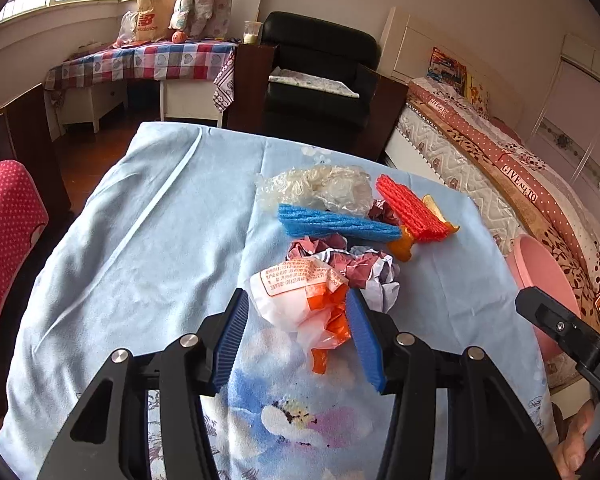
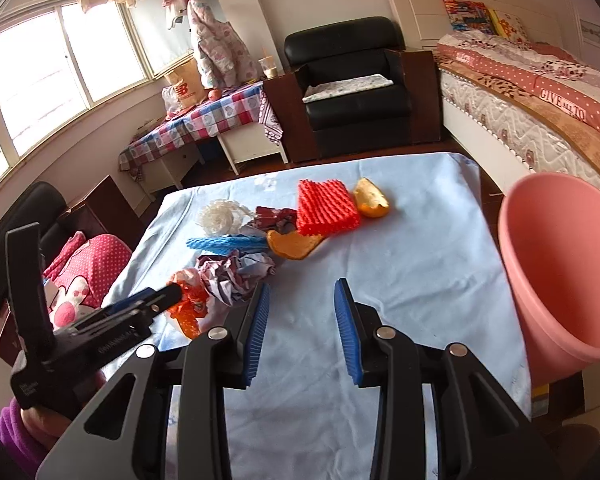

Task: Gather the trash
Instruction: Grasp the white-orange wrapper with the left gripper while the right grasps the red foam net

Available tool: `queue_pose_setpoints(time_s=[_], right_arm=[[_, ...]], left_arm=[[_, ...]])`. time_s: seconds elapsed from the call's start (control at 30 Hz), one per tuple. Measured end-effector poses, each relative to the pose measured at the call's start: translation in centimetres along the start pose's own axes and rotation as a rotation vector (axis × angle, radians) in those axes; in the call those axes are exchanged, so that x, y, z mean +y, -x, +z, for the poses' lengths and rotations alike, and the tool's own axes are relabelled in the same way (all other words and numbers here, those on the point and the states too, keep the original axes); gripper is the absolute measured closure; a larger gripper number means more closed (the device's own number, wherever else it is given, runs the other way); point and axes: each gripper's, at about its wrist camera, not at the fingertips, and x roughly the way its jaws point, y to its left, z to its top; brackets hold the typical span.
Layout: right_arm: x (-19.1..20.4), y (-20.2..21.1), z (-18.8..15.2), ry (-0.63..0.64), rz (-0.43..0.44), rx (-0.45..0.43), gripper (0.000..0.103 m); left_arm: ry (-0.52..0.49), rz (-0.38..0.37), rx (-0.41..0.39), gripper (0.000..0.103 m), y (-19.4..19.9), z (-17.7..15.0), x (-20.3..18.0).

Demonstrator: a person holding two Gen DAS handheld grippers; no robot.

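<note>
Trash lies heaped on a table draped in a light blue floral cloth (image 1: 140, 220). Nearest the left gripper (image 1: 298, 334) is a crumpled white and orange plastic wrapper (image 1: 300, 300), sitting between its blue ribbed pads; the right pad touches the wrapper's orange edge, the left pad stands just clear, jaws fairly wide. Behind it lie crumpled paper (image 1: 364, 272), a blue foam net (image 1: 336, 226), a red foam net (image 1: 412, 208), orange peel (image 1: 404, 246) and clear plastic film (image 1: 320, 190). The right gripper (image 2: 302, 330) hovers over bare cloth, jaws partly open and empty. A pink plastic bin (image 2: 560, 272) stands tilted at the table's right edge.
</note>
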Motion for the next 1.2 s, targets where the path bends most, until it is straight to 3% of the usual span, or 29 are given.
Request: queue_pose_setpoints(time_s=[0.07, 0.17, 0.27, 0.83, 1.07, 1.2], right_arm=[[0.5, -0.5, 0.3, 0.009, 0.012, 0.003, 0.069], [1.2, -1.3, 0.8, 0.025, 0.036, 0.010, 0.069], [1.8, -2.0, 1.1, 0.042, 0.050, 0.016, 0.069], [0.8, -7.7, 5.8, 0.029, -0.023, -0.005, 0.069], [0.3, -12.2, 5.4, 0.052, -0.101, 0.090, 0.069], [-0.4, -12.7, 4.8, 0.036, -0.123, 0.104, 0.070]], left_arm=[[0.005, -0.021, 0.011, 0.064, -0.4, -0.2, 0.3], [-0.013, -0.047, 0.008, 0.080, -0.3, -0.2, 0.2], [-0.032, -0.056, 0.008, 0.086, -0.2, -0.2, 0.2], [0.007, -0.123, -0.017, 0.088, 1.3, 0.5, 2.5], [0.019, -0.128, -0.007, 0.088, 1.0, 0.6, 3.1], [0.021, -0.130, -0.005, 0.088, 1.0, 0.7, 3.1]])
